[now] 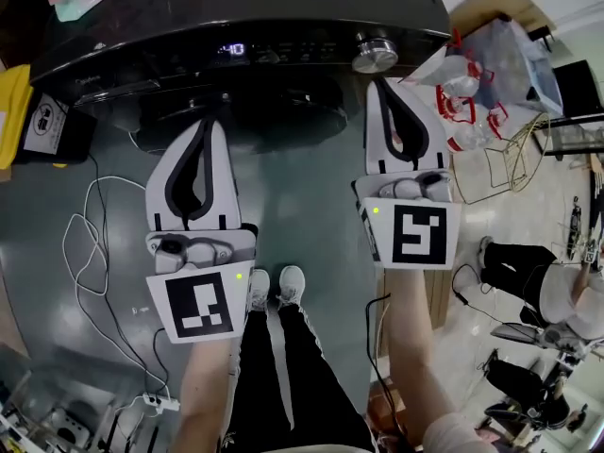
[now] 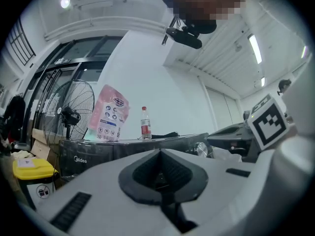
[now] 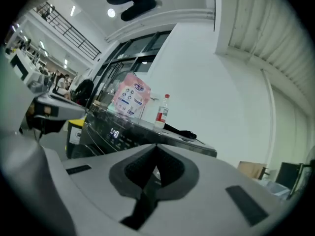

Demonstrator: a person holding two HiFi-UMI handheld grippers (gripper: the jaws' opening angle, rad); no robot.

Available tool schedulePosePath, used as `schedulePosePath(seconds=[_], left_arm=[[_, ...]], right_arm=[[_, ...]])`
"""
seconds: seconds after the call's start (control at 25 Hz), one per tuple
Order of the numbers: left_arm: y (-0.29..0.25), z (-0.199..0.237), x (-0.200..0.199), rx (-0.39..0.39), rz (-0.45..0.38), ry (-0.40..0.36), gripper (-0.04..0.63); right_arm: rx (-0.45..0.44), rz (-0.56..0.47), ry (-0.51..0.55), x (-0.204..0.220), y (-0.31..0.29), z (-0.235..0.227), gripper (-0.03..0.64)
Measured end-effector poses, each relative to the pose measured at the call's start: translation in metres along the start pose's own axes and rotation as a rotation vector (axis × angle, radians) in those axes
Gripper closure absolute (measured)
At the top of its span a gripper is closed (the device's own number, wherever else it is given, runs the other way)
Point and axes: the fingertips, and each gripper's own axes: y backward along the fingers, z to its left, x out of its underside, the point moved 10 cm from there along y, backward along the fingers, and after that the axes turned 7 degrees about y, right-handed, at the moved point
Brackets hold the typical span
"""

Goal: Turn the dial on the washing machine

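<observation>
The dark washing machine fills the top of the head view, its lit display reading 40. Its silver dial sits at the panel's right end. My right gripper points at the machine, its tips just below the dial and apart from it, jaws together and empty. My left gripper hangs lower and to the left, before the door, also shut on nothing. In the left gripper view the dial shows beyond the closed jaws. The right gripper view shows the control panel; the dial is hidden there.
A pink bag and a bottle stand on the machine's top. A yellow bin and floor cables lie left. Plastic bags and a seated person are at the right. A fan stands behind.
</observation>
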Motion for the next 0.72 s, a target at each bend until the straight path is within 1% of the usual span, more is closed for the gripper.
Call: schedulePosePath(seconds=[0.12, 0.32, 0.48, 0.72], left_arm=[[-0.001, -0.002, 0.005, 0.009, 0.015, -0.003, 0.597], [-0.008, -0.002, 0.01, 0.005, 0.032, 0.001, 0.597], [-0.015, -0.002, 0.014, 0.004, 0.032, 0.0, 0.597], [-0.017, 0.001, 0.021, 0.002, 0.049, -0.001, 0.597]], right_arm=[[0.032, 0.029, 0.069, 0.016, -0.009, -0.021, 0.614], [0.02, 0.102, 0.126, 0.03, -0.027, -0.035, 0.615], [0.005, 0.128, 0.134, 0.037, -0.036, -0.036, 0.615], [0.015, 0.123, 0.122, 0.039, -0.037, -0.036, 0.614]])
